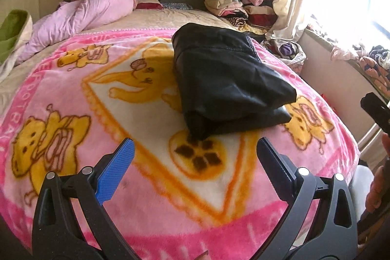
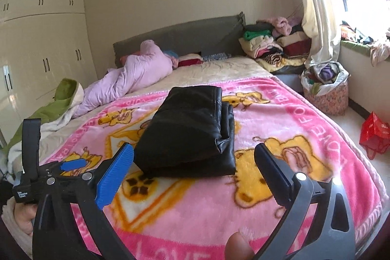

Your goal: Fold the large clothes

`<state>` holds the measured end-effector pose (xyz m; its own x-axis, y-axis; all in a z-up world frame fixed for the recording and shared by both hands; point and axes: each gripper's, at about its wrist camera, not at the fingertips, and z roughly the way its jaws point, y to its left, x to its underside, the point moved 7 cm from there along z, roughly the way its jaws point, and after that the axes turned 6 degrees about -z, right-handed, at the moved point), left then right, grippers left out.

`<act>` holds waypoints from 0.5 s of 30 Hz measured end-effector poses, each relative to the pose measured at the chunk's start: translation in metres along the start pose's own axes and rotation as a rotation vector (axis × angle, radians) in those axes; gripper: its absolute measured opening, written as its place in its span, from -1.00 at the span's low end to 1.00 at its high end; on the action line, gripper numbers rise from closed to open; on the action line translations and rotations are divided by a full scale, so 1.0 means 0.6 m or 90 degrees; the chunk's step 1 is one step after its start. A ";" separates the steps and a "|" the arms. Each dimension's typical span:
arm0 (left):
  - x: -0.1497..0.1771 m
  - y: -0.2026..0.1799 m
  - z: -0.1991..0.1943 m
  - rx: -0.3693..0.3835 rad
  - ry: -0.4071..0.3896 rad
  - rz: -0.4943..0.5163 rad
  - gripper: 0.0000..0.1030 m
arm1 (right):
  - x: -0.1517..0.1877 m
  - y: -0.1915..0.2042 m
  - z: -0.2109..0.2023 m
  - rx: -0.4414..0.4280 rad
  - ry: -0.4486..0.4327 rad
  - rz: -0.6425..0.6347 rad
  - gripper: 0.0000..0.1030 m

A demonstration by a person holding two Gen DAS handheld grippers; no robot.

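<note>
I see pink cartoon blanket (image 2: 280, 118) directly below and ahead of both tools | lilac quilt (image 2: 136, 74) bunched far ahead-left | grey headboard (image 2: 185, 38) straight ahead at the back | stacked clothes pile (image 2: 270, 45) ahead-right | floral basket (image 2: 326, 94) and red bag (image 2: 374, 135) on floor to my right

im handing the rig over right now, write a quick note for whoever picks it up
Left gripper: open, empty, held above the pink blanket, short of the garment.
Right gripper: open, empty, also short of it.
Black leather-like garment: lies folded in a compact bundle on the blanket, touched by neither gripper.
Done: this piece looks folded.
Left: probably tidy its loose lower edge, move it aside to the stack of folded clothes by the headboard, then fetch the next large item.
</note>
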<state>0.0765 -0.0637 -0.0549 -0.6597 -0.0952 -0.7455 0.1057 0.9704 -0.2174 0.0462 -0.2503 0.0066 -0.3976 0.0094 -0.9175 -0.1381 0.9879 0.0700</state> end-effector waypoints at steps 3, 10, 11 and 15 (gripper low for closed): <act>0.008 0.001 -0.002 -0.003 -0.008 0.007 0.82 | 0.018 0.012 -0.004 0.003 0.008 -0.009 0.91; 0.016 -0.004 -0.001 0.014 -0.020 0.013 0.82 | 0.062 0.024 0.007 0.030 0.038 -0.017 0.92; 0.018 -0.004 0.000 0.015 -0.020 0.013 0.82 | 0.070 0.026 0.010 0.033 0.045 -0.017 0.92; 0.024 -0.003 0.005 -0.001 -0.011 0.013 0.82 | 0.101 0.030 0.027 0.056 0.077 -0.020 0.92</act>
<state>0.0689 -0.0673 -0.0671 -0.6439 -0.0796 -0.7609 0.1179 0.9724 -0.2015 0.0343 -0.2297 -0.0540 -0.5013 -0.0344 -0.8646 -0.0734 0.9973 0.0029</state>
